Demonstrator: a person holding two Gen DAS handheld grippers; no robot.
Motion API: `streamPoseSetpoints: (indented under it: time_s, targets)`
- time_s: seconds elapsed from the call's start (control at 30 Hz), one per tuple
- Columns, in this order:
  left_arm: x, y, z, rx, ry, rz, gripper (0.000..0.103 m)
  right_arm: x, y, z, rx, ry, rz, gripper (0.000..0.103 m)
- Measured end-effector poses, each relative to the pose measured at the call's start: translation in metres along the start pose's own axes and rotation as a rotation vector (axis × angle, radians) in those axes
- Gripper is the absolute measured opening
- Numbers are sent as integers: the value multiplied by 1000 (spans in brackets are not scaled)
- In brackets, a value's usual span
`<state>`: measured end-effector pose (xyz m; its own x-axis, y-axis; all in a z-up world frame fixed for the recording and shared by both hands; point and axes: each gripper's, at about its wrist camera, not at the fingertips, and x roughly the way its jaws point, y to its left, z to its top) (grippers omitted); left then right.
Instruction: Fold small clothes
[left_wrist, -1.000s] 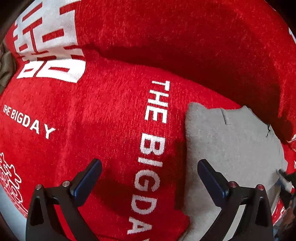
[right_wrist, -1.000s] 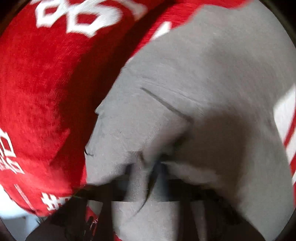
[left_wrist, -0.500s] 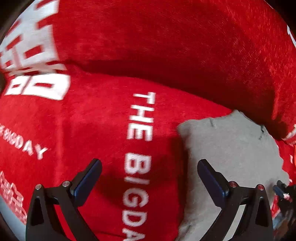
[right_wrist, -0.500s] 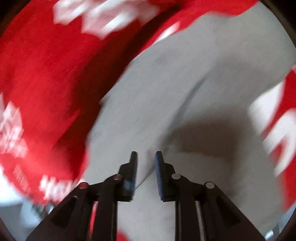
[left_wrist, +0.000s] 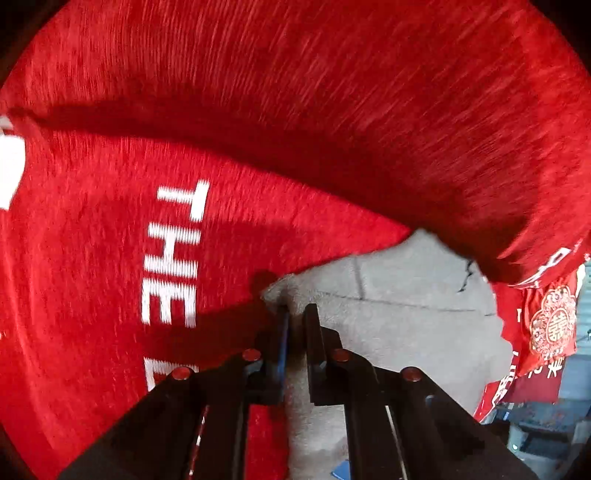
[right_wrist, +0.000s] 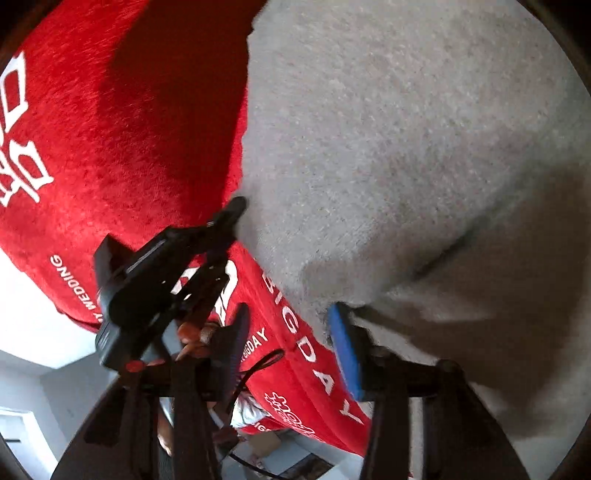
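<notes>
A small grey garment (left_wrist: 399, 325) lies on a red cloth (left_wrist: 110, 258) printed with white letters. In the left wrist view my left gripper (left_wrist: 295, 314) is shut on the garment's near left corner. In the right wrist view the garment (right_wrist: 406, 147) fills the right side. My right gripper (right_wrist: 291, 328) is open, its blue-padded finger (right_wrist: 343, 350) against the garment's lower fold. The left gripper (right_wrist: 229, 214) also shows there, pinching the garment's edge.
A raised red cushion or fold (left_wrist: 369, 110) runs behind the garment. More red printed fabric (left_wrist: 550, 325) hangs at the right edge. A pale floor and wall (right_wrist: 37, 350) show below the red cloth's edge.
My left gripper has gone from wide open to shut on the garment's corner. My right gripper has opened from nearly shut and moved nearer the cloth's edge.
</notes>
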<state>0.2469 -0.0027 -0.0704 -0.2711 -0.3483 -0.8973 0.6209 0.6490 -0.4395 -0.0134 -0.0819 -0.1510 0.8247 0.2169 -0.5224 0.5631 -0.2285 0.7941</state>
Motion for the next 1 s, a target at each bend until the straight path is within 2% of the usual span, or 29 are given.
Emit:
streamPoseSetpoints:
  time_s: [0.03,0.13,0.17,0.2,0.27,0.33,0.4,0.43,0.47,0.53,0.63,0.73,0.8,0.83,0.87,0.93,1.0]
  targets:
    - [-6,0,0,18,-8,-10,9,0,-1,-1,4,10,20,5]
    - [-17,4,0,63,-21,-17,9,23,11,-9,-40,45,43,4]
    - [-19,8,1,74,-27,7,2,22,16,-18,-48,62,38,4]
    - [-19,12,3,71,-22,22,2,33,16,-24,-50,84,27,4]
    - [-20,22,9,42,-15,30,2,42,18,-32,-79,87,-34,5]
    - [-22,25,7,36,-20,43,2,29,21,-36,-132,35,-102,8]
    - [-29,26,4,44,-36,35,2,10,17,-33,-142,-2,-115,41]
    - [-33,25,2,42,-50,31,2,-2,13,-28,-133,-45,-123,74]
    - [-36,26,2,32,-57,27,2,-13,8,-24,-113,-88,-122,79]
    - [-40,32,2,-4,-58,6,2,-18,-4,-12,-61,-105,-98,79]
    - [-30,31,1,-58,-14,-21,2,-8,-4,-2,-36,-98,-66,75]
    - [-15,17,-7,-10,19,-9,2,9,5,1,-48,-79,-67,69]
    - [-11,13,-12,12,17,13,2,17,5,0,-24,-59,-38,48]
    - [-12,13,-13,9,13,20,2,16,4,-1,-6,-34,-10,16]
    - [-13,12,-11,2,12,21,2,23,6,-1,6,-13,12,6]
    - [-21,10,-8,13,-6,42,2,28,16,-4,-15,-10,44,6]
    - [-33,6,-6,66,-37,92,2,36,24,-12,-64,0,22,6]
